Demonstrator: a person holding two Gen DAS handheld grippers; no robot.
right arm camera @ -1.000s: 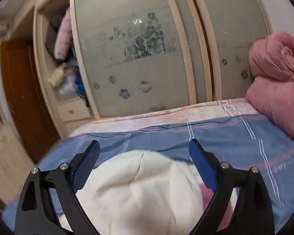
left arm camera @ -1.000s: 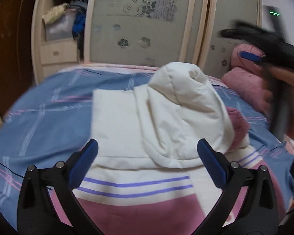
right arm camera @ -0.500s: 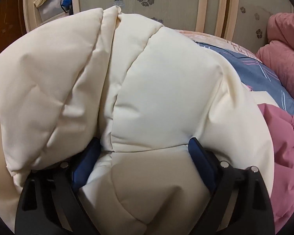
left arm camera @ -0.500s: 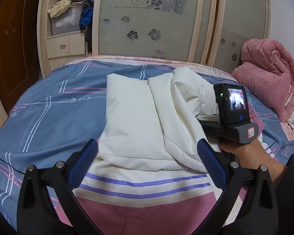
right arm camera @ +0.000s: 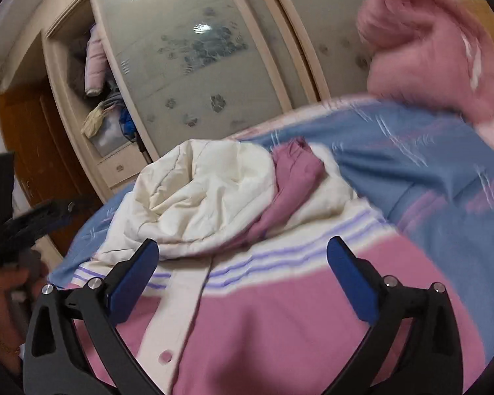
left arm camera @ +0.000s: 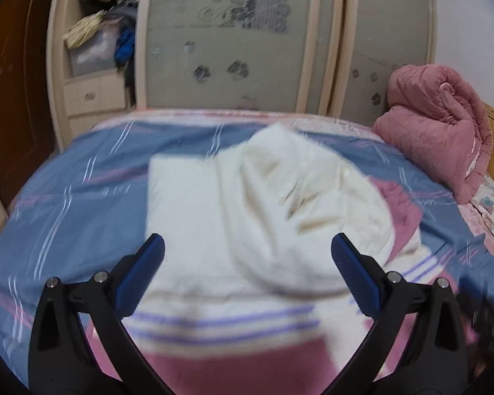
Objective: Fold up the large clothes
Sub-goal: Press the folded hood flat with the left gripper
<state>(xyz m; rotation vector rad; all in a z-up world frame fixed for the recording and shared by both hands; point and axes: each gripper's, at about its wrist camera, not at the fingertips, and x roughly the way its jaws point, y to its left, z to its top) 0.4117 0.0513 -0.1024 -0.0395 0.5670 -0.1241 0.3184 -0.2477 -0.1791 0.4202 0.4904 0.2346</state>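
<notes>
A large padded jacket lies on the bed. Its body is pink [right arm camera: 280, 329] with white and purple stripes [left arm camera: 220, 322], and its cream hood [left arm camera: 296, 210] is flopped back over the cream upper part. In the right wrist view the hood [right arm camera: 201, 197] sits crumpled beside a pink sleeve [right arm camera: 293, 171]. My left gripper [left arm camera: 247, 273] is open and empty above the stripes. My right gripper [right arm camera: 243, 273] is open and empty above the jacket's button front. The left gripper also shows at the left edge of the right wrist view [right arm camera: 19, 230].
The bed has a blue striped sheet [left arm camera: 75, 197]. A rolled pink quilt [left arm camera: 441, 128] lies at the bed's right end. A wardrobe with frosted sliding doors [left arm camera: 233, 42] and an open shelf of clothes [left arm camera: 95, 33] stands behind the bed.
My right gripper has let go of the cream hood and pulled back and right, off the jacket. The hood has dropped onto the jacket. My left gripper stays open over the stripes.
</notes>
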